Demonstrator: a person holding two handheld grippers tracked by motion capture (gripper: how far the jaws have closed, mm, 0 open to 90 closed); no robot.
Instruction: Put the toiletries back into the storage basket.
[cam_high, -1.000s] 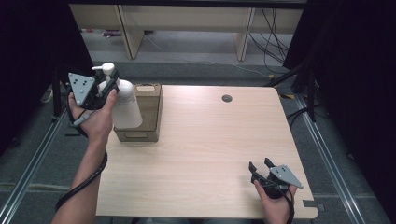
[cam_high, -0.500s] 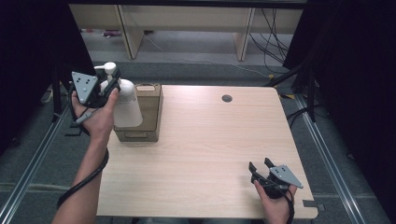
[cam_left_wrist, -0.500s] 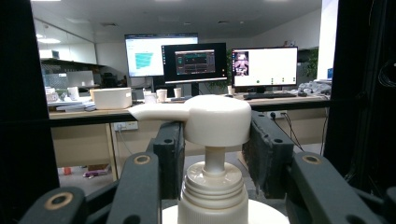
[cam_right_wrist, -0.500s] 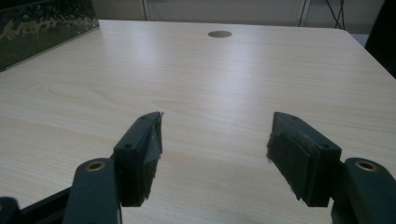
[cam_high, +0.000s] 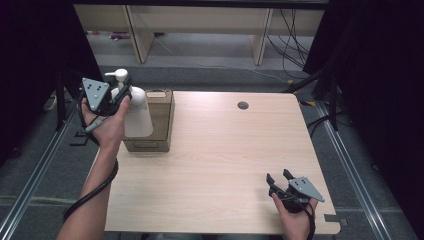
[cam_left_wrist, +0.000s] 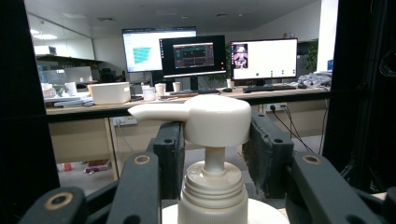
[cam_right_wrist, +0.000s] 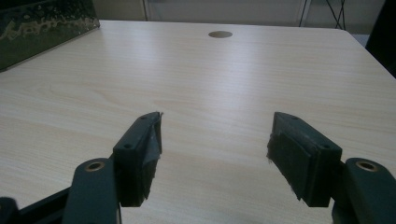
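Pump bottle (cam_high: 134, 111) up in the air at the desk's far left corner, white body, white pump head on top, hanging right in front of a brown cardboard box (cam_high: 152, 121) that stands on the desk (cam_high: 225, 165). The left gripper (cam_high: 119, 89) has it: from the high view the jaws sit up at the bottle's neck, grey three-cornered plate facing the camera, the person's left hand (cam_high: 107, 125) wrapped around the handle with the black cable trailing down along the forearm.

Switch to the left gripper view and it is plain as day: the pump head (cam_left_wrist: 205, 119) fills the middle, spout pointing left, and the two black jaws stand one on each side of the neck, clamped on the bottle just below the head. Ribbed white collar (cam_left_wrist: 212, 186) underneath. Behind it, monitors (cam_left_wrist: 194, 56) glowing on a far bench.

Over at the near right corner, the right gripper (cam_high: 278, 181) rests low on the desk, held in the right hand (cam_high: 295, 220). In the right gripper view its jaws stand wide apart with only bare wood grain between them. A round cable hole (cam_right_wrist: 220, 34) sits toward the far edge of the desk.
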